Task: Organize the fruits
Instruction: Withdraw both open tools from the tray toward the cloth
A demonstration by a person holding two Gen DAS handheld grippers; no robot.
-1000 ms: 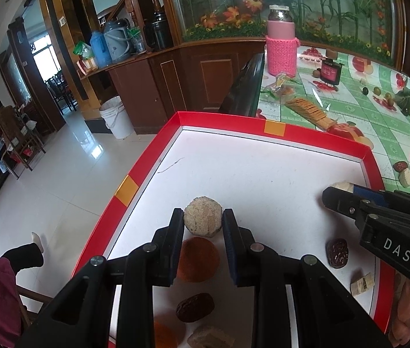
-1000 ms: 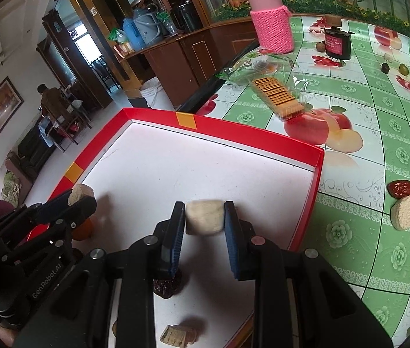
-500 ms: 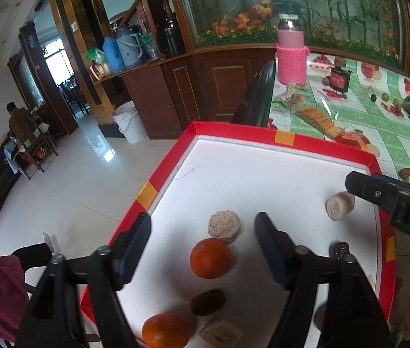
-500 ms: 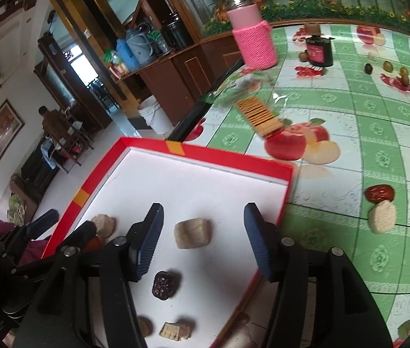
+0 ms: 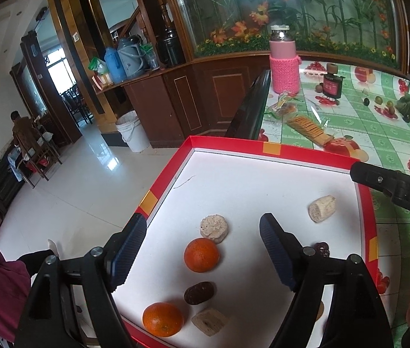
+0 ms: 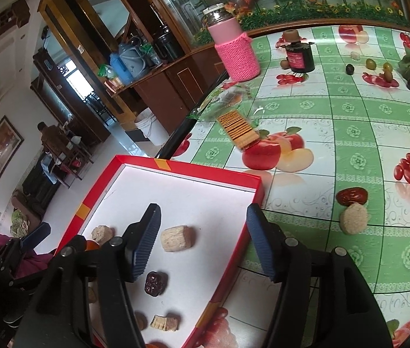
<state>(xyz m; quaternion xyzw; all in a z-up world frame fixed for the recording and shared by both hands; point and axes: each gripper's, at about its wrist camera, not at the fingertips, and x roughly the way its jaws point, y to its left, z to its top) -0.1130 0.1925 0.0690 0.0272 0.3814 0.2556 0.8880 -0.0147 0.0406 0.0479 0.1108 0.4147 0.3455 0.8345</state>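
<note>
Your left gripper (image 5: 203, 246) hangs above the near part of the red-rimmed tray (image 5: 274, 148), jaws spread wide and holding nothing. Nearest you on the white floor of the tray lie an orange (image 5: 162, 319), a tan block (image 5: 210, 321) and a dark date (image 5: 198, 292). Just past them, between the fingertips, sits a second orange (image 5: 201, 255), with a round beige cake (image 5: 214, 228) touching its far side. Your right gripper (image 6: 203, 240) is also wide open and empty, hovering over the tray's right edge. Below it rests a beige cylinder (image 6: 178, 238) lying on its side, with a dark wrinkled fruit (image 6: 155, 284) nearer you. Outside the tray, on the green tablecloth (image 6: 349, 133), a red date (image 6: 351, 195) touches a round beige piece (image 6: 353, 219). Farther off stand a stack of crackers (image 6: 238, 129) and a pink-sleeved bottle (image 6: 233, 49).
</note>
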